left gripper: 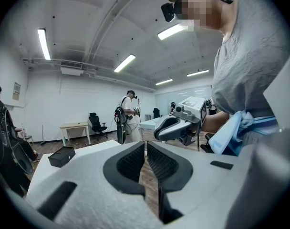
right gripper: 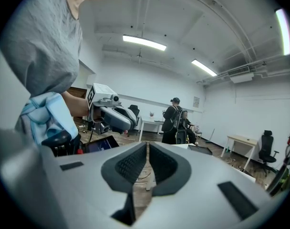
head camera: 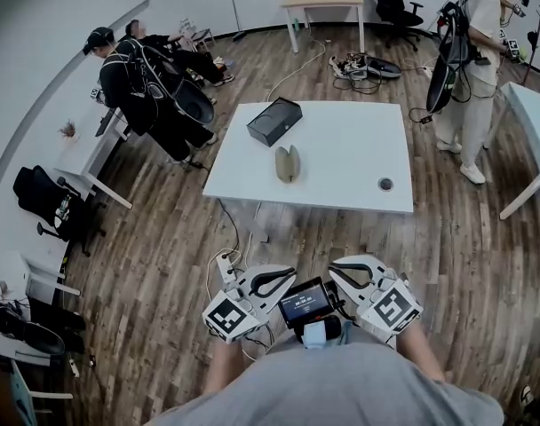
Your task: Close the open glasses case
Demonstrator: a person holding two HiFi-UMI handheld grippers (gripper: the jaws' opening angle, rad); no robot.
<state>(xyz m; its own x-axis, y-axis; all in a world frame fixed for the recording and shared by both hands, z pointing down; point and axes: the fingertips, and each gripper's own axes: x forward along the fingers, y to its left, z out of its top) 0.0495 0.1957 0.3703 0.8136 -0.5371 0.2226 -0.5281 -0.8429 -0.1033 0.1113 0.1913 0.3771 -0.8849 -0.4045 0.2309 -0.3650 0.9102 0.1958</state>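
The olive glasses case (head camera: 288, 163) lies open on the white table (head camera: 341, 149), its two halves spread side by side, well ahead of both grippers. My left gripper (head camera: 288, 279) and right gripper (head camera: 336, 273) are held close to my body above the floor, tips turned toward each other. Neither is near the case. In the left gripper view the left gripper (left gripper: 146, 148) has its ribbed pads together with nothing between them, and the right gripper (left gripper: 179, 124) shows beyond it. The right gripper (right gripper: 148, 150) is likewise shut and empty, facing the left gripper (right gripper: 109, 113).
A black box (head camera: 273, 120) sits at the table's far left corner, and a small round object (head camera: 385, 184) near its right front. A small screen (head camera: 306, 303) hangs at my chest. People stand at left (head camera: 146, 87) and far right (head camera: 470, 60). Other tables and cables ring the room.
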